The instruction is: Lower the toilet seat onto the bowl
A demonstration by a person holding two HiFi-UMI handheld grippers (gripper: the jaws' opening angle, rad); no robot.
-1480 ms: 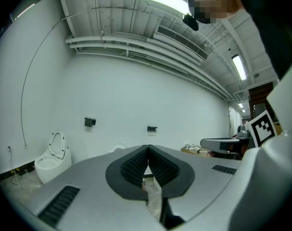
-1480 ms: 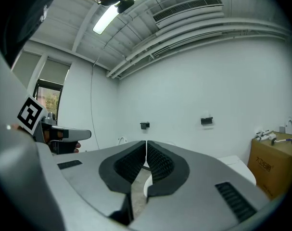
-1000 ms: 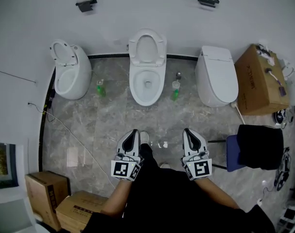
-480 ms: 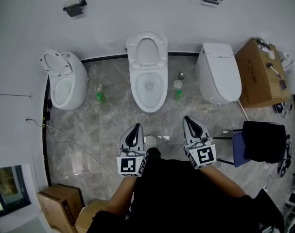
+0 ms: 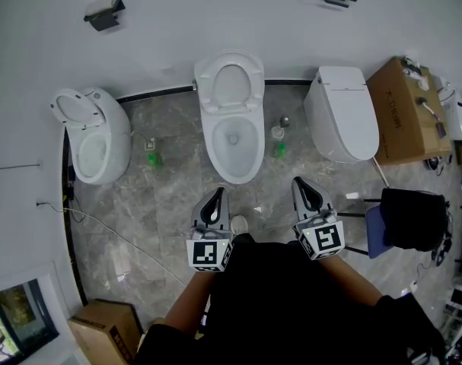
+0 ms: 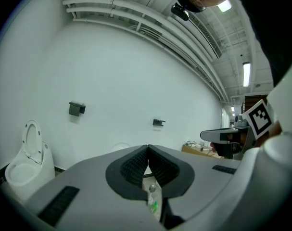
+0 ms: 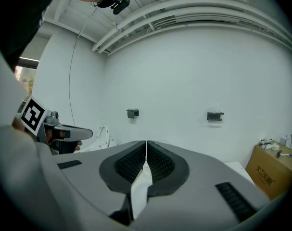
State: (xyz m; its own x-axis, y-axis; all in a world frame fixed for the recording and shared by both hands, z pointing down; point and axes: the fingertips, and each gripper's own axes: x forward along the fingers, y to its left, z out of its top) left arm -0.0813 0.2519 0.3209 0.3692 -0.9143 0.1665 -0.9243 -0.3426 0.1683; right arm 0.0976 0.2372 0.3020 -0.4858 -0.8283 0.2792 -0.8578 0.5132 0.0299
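Nearest: left gripper [image 5: 217,194], right gripper [image 5: 301,182], side by side over floor [image 5: 162,196], jaws pressed together, nothing between. Beyond, well apart: toilet bowl [image 5: 234,147], middle of floor's far edge. Toilet seat [image 5: 230,82] raised upright by wall [image 5: 215,14], off bowl. Flanking: lidded toilet [image 5: 341,116] right, open toilet [image 5: 93,143] left.

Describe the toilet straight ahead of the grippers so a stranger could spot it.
Three toilets stand along the white wall; it is the middle toilet, a bottle on the floor at each side. Its seat is raised, unlike the closed right toilet, and it is not egg-shaped like the left toilet.
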